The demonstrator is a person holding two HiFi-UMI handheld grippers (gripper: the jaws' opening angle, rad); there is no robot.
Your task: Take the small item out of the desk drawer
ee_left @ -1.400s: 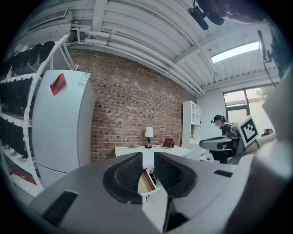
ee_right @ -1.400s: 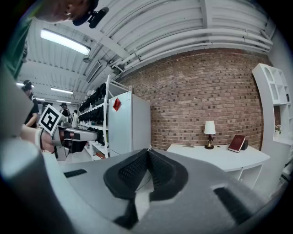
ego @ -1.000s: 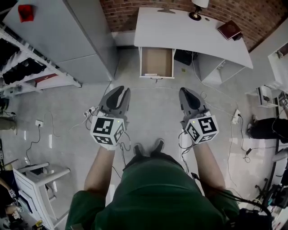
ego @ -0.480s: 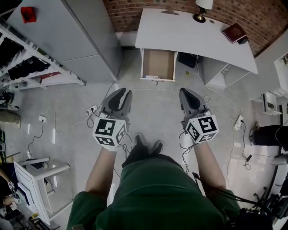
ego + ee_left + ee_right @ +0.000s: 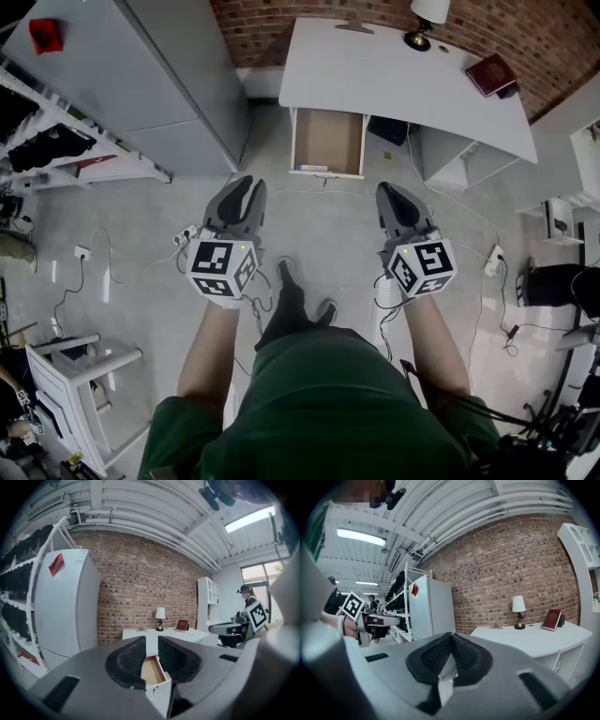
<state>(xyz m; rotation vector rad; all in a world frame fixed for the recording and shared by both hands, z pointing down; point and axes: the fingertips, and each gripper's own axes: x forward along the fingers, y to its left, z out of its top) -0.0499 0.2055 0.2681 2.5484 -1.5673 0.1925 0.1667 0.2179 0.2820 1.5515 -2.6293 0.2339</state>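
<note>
The white desk [image 5: 394, 75] stands against the brick wall, its drawer [image 5: 328, 131] pulled open toward me. A small pale item [image 5: 312, 169] lies at the drawer's front end. My left gripper [image 5: 244, 184] hovers over the floor short of the drawer, a little to its left, jaws slightly apart and empty. In the left gripper view the drawer [image 5: 151, 670] shows through the narrow gap of the left gripper [image 5: 151, 639]. My right gripper [image 5: 388, 189] is level with it on the right, shut on nothing. The right gripper [image 5: 451, 633] has its tips touching.
A lamp [image 5: 427, 19] and a red book [image 5: 491, 73] sit on the desk. A tall grey cabinet [image 5: 141, 66] and shelving [image 5: 56, 141] stand left. Cables and a power strip [image 5: 187, 232] lie on the floor, and a small white table [image 5: 84, 370] is at lower left.
The person has stepped toward the desk, one foot now ahead. The left gripper's jaws have narrowed. Both grippers stay at about the same height.
</note>
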